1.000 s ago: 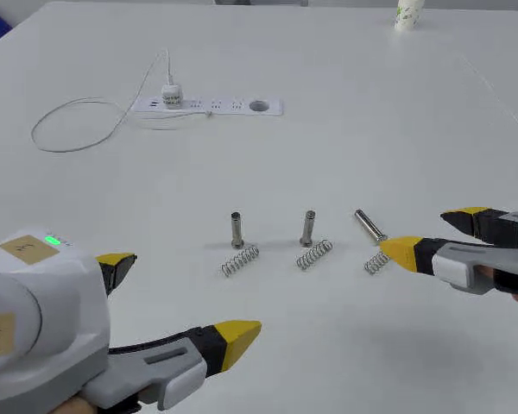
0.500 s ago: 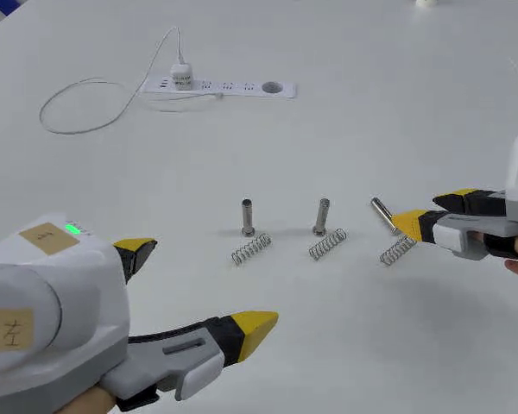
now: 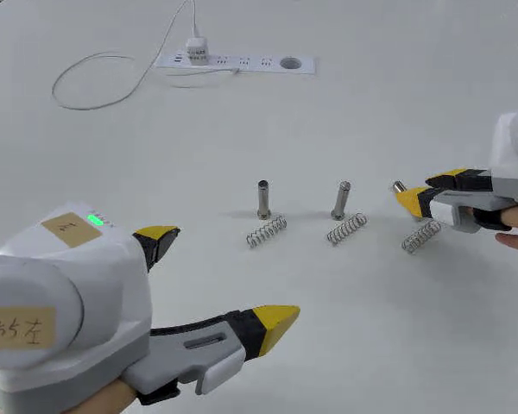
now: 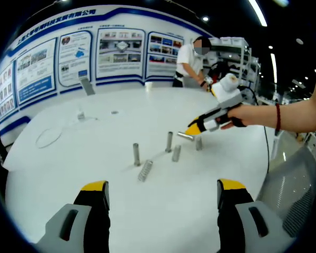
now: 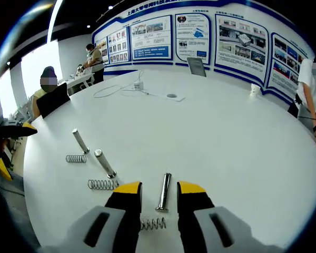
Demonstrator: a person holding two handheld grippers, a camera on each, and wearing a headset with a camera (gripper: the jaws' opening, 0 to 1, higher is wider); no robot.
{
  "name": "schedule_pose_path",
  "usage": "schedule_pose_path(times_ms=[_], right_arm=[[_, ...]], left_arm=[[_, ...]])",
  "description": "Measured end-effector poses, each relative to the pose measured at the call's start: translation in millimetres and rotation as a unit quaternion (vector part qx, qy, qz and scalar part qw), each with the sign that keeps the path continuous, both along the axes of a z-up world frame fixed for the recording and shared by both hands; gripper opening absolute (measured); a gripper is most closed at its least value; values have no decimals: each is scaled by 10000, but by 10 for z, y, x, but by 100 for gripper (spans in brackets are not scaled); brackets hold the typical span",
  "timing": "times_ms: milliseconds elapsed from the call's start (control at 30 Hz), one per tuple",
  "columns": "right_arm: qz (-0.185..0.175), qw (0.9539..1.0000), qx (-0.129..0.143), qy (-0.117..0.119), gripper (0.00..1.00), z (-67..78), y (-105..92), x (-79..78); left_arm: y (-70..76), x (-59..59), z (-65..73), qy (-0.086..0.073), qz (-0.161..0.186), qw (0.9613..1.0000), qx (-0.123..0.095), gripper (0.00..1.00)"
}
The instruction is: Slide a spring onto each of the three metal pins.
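Note:
Two metal pins stand upright on the white table [image 3: 112,155], one on the left [image 3: 263,198] and one in the middle [image 3: 340,199]. A third pin [image 5: 163,191] lies flat at the right. A spring lies in front of each: left spring [image 3: 266,231], middle spring [image 3: 346,228], right spring [image 3: 421,235]. My right gripper [image 5: 160,187] is open, low over the table, with its jaws on either side of the lying pin and a gap on each side. My left gripper [image 3: 217,278] is wide open near the front left, holding nothing. The left gripper view shows the right gripper [image 4: 192,129] at the lying pin [image 4: 185,136].
A white power strip [image 3: 242,63] with a plugged adapter and a looping cable [image 3: 95,78] lies at the far side of the table. A paper cup [image 5: 254,89] stands near the far edge. People stand beyond the table by wall display boards.
My right gripper has moved left to the lying pin and narrowed its jaws around it. The head camera has shifted. The left gripper stays open in about the same place.

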State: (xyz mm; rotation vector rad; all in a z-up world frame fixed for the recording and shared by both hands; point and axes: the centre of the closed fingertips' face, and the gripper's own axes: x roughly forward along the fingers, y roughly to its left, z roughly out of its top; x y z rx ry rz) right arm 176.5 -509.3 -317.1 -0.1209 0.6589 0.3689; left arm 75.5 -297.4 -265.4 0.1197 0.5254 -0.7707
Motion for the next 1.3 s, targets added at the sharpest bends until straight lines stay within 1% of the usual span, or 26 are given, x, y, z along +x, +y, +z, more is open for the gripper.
schedule_pose_path(times_ms=[133,267,300,333,433,533,700,867,1000,1067,1167,1300], right_arm=[[-16,9999,-106,18,25,-66,-13,72],[-73,9999,-108,44,23,-105,-22,126],[-49,9998,-191,80,23,-132,-26,133],[-65,9997,-207,79,22,-143,-28,143],[-129,9998,-96,119,20,-179,-27,178],[-148,9997,-129,169,19,-223,-34,196],[-238,9994,-28,239,16,-251,-49,229],[-311,9990,16,325,15,-282,-62,243],[-292,9990,-1,347,14,-296,-67,244],[-291,9990,-16,341,14,-297,-68,252],[-241,9990,-113,348,13,-304,-60,260],[-248,9989,-117,372,11,-307,-47,278]], left_arm=[[1,7,-6,-28,-28,10000,15,85],[0,13,-7,-39,-41,10000,6,84],[0,14,-10,-39,-45,10000,7,84],[-1,13,-12,-37,-51,10000,8,83],[0,7,-29,-20,-62,10000,28,82],[-2,0,-39,-5,-74,10000,35,82],[1,-7,-54,3,-104,9999,70,81],[3,-9,-61,6,-111,9999,81,80],[4,-16,-65,38,-116,9999,80,79],[2,-16,-66,30,-132,9999,95,79],[-3,-10,-62,25,-134,9999,96,79],[-12,-1,-51,9,-132,9999,83,79]])
